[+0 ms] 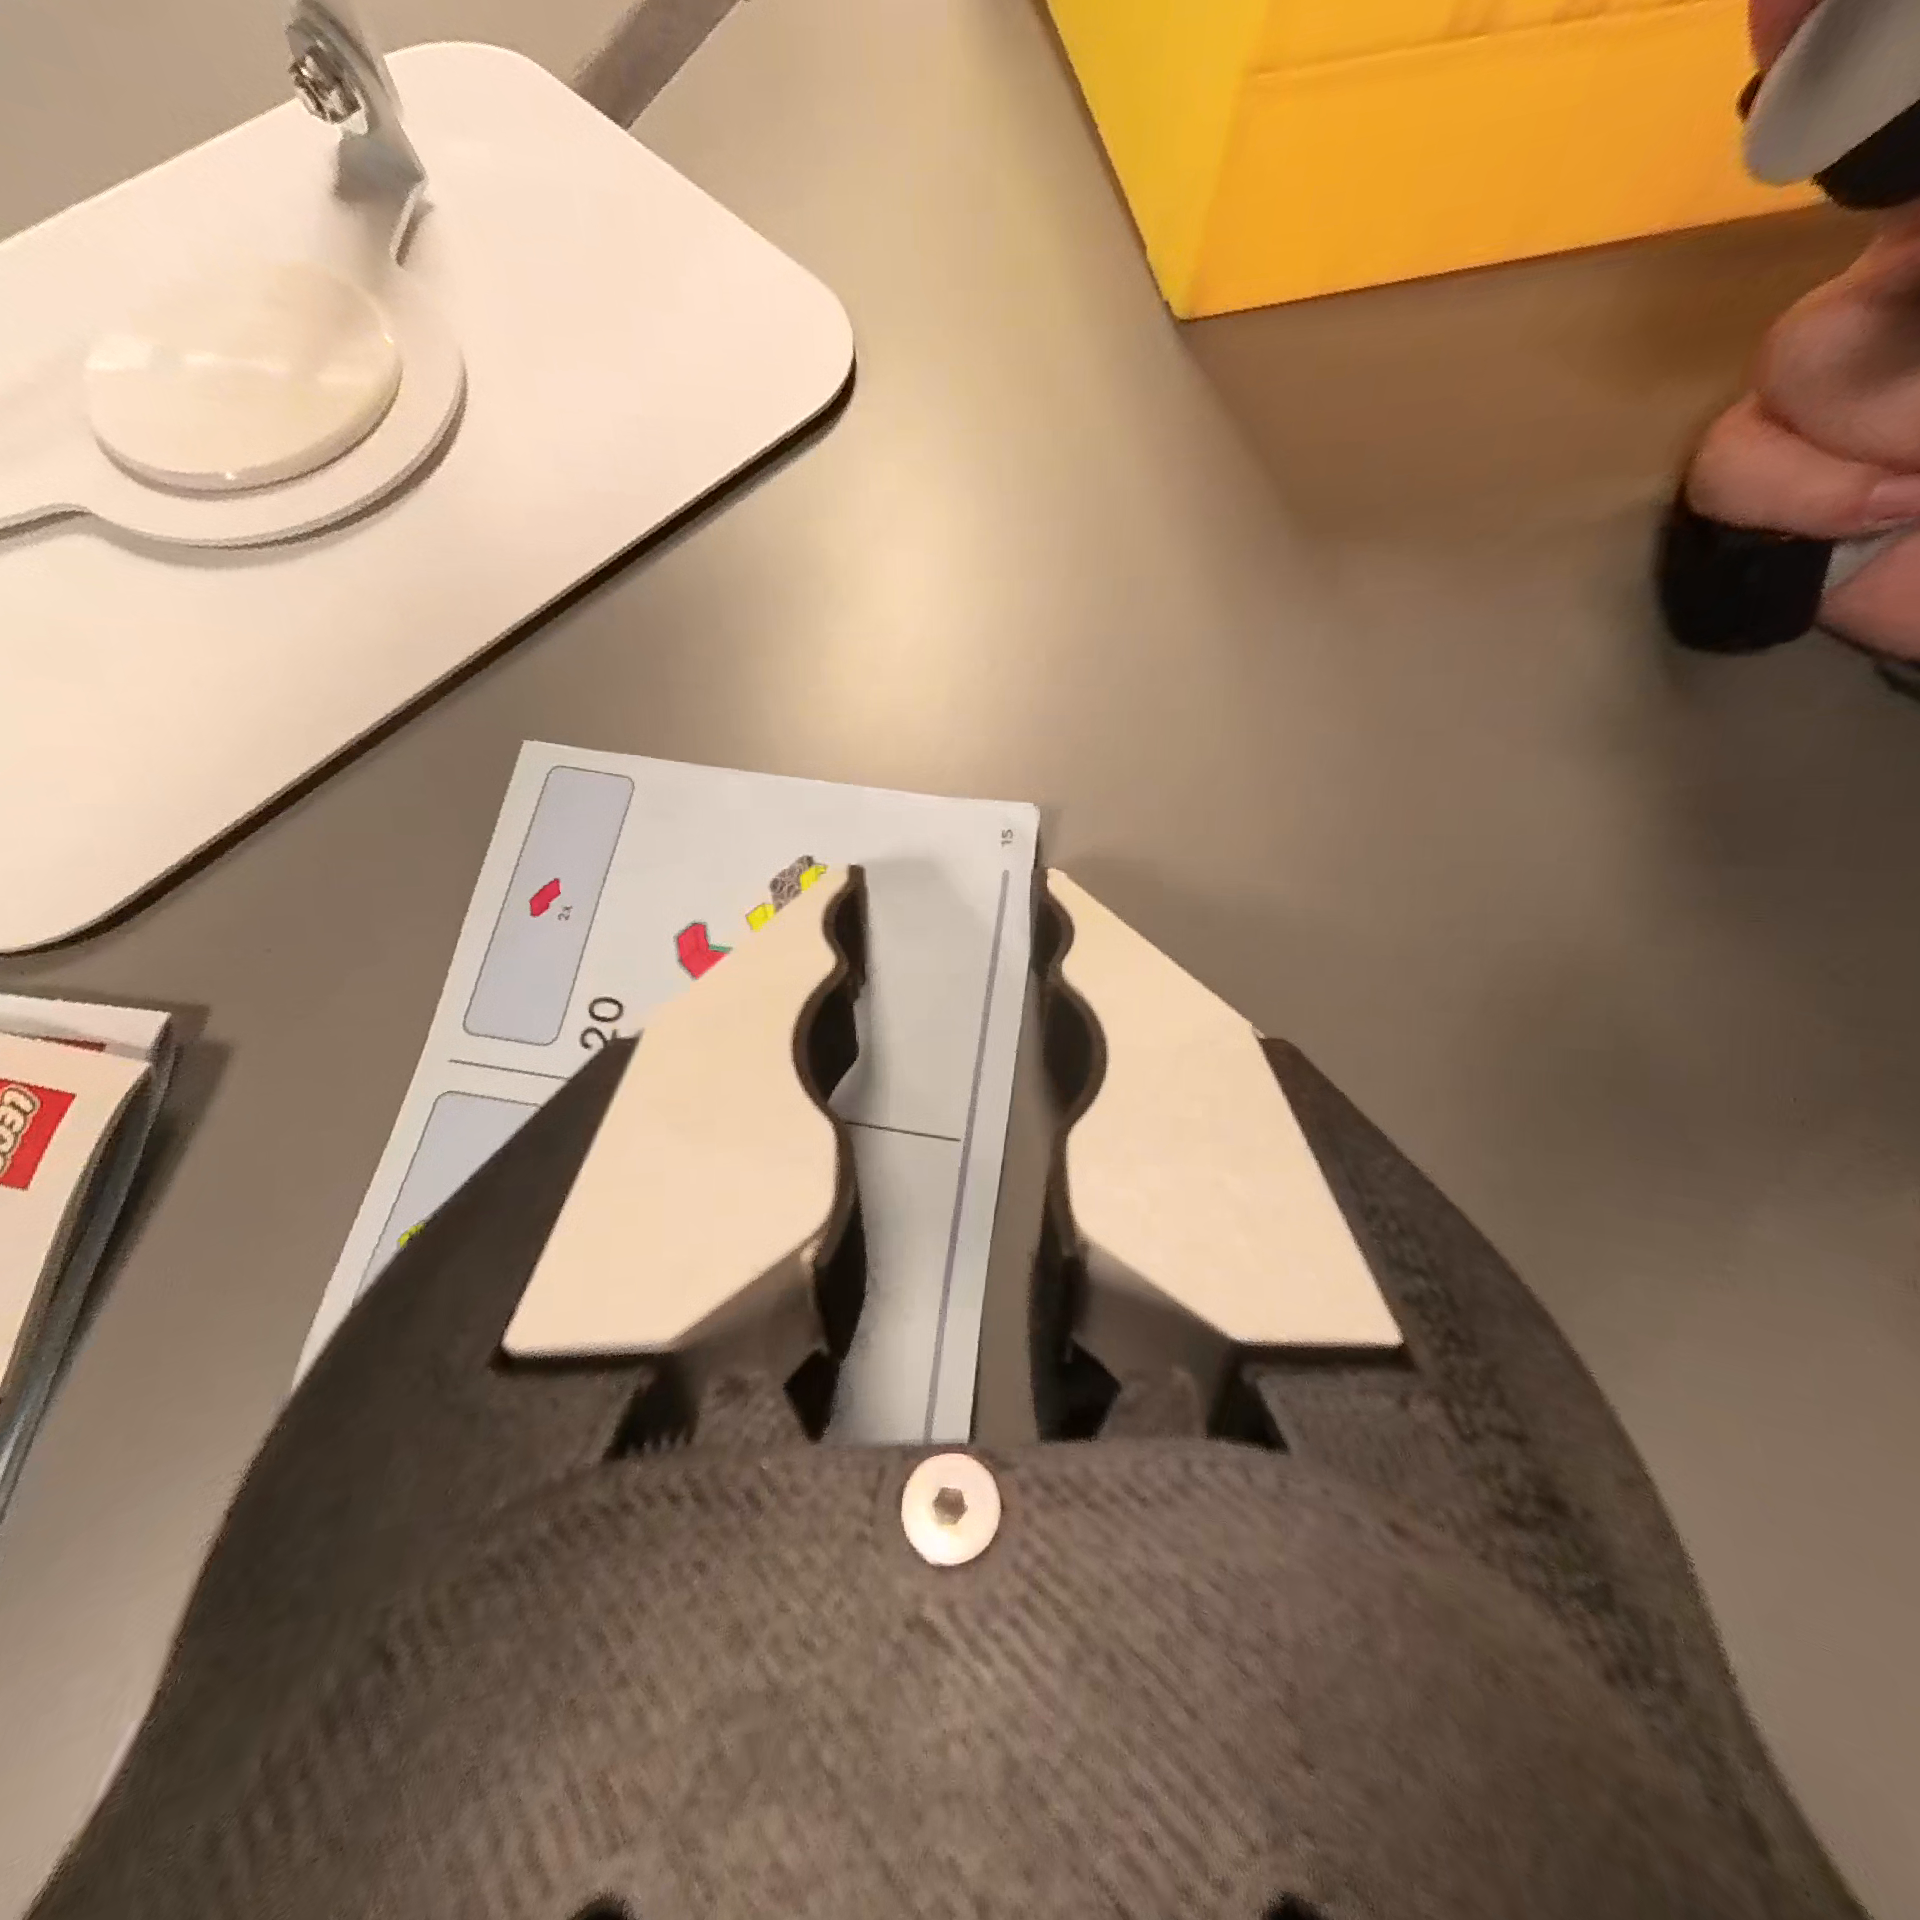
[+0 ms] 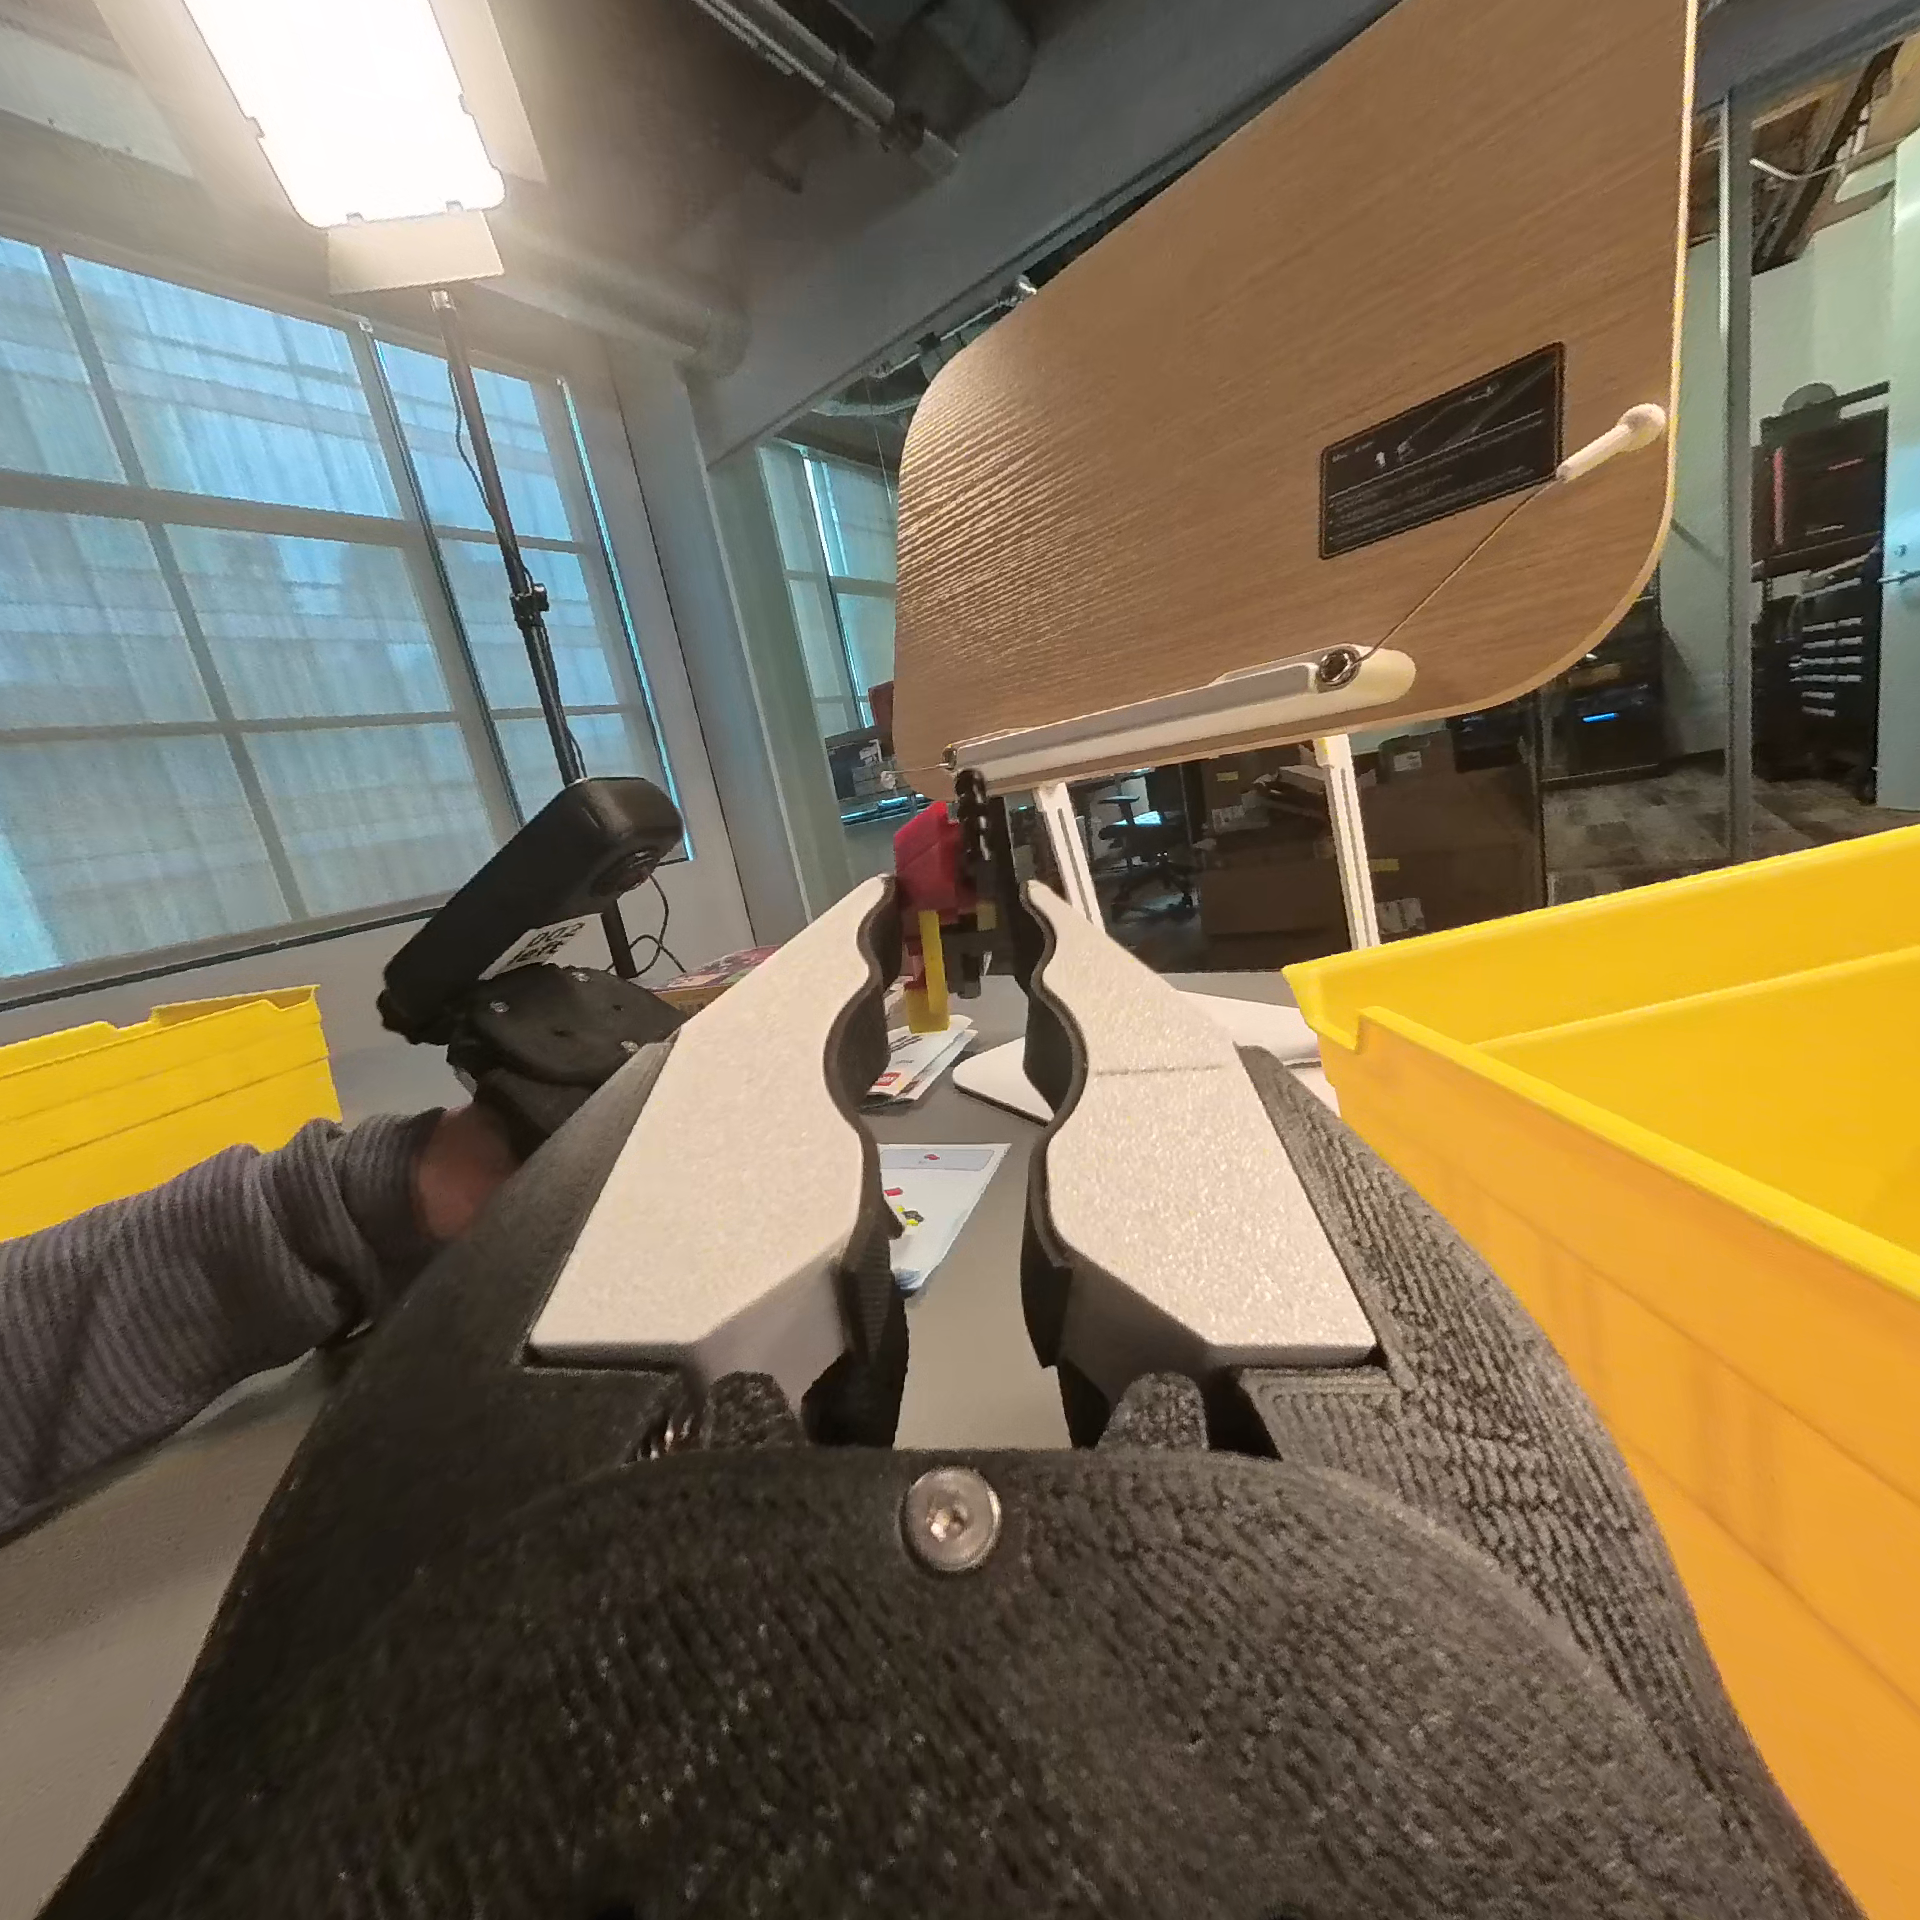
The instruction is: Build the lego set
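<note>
My right gripper (image 2: 956, 899) is shut on a small lego assembly (image 2: 930, 868) of red, yellow and black pieces. It holds the assembly at the fingertips, raised above the table. My left gripper (image 1: 951, 878) is open and empty. It hovers low over a loose pale-blue instruction sheet (image 1: 665, 831) lying on the grey table. The sheet also shows in the right wrist view (image 2: 940, 1195), between the right fingers. The left gripper (image 2: 530, 935), held by a sleeved arm, also shows at the left of the right wrist view.
A white stand base (image 1: 468, 499) lies at the far left and carries a tilted wooden board (image 2: 1299, 416). A yellow bin (image 1: 1455, 156) (image 2: 1621, 1164) stands at the right, and more yellow bins (image 2: 156, 1091) at the left. A folded booklet (image 1: 62, 1143) lies at the left edge. A hand (image 1: 1829, 436) is at the right. One gripper's finger ends stand about 15 cm off the other's.
</note>
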Available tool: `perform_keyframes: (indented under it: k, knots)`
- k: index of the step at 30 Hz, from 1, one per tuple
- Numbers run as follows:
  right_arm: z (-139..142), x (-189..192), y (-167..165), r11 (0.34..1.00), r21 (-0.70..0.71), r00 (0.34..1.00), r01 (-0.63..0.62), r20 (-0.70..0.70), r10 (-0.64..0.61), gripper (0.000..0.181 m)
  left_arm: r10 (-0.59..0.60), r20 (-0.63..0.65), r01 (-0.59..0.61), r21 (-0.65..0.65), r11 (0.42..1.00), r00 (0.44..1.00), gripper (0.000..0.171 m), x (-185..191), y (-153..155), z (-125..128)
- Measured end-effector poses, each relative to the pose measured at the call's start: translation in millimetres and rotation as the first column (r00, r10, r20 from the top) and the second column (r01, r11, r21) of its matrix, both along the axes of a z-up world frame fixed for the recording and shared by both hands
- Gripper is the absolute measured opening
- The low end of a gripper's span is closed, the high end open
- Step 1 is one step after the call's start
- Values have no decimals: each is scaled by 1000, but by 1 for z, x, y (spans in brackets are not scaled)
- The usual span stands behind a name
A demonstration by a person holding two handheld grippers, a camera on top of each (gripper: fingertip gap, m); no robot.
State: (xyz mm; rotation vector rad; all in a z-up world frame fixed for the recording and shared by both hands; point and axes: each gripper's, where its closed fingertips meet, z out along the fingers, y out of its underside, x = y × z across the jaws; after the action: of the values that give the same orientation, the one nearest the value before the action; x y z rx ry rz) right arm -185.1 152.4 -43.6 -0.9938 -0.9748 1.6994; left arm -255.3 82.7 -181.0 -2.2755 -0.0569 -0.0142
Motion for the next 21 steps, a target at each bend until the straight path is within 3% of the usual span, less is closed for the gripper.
perform_keyframes:
  k: [14, 17, 21]
  knots:
    - [-1, -1, -4, 1000, -2, 1000, -23, 10, 23, 19, 27, 326, -54, 75, 996, 945, 16, -6, -1, 10]
    - [-2, -1, -4, 1000, -2, 1000, -25, 11, 25, 19, 3, 316, -24, 63, 998, 949, 8, -1, -1, 8]
    - [-2, -1, -4, 1000, 1, 1000, -26, 10, 26, 19, -46, 157, 43, 20, 999, 987, 0, 9, -1, 2]
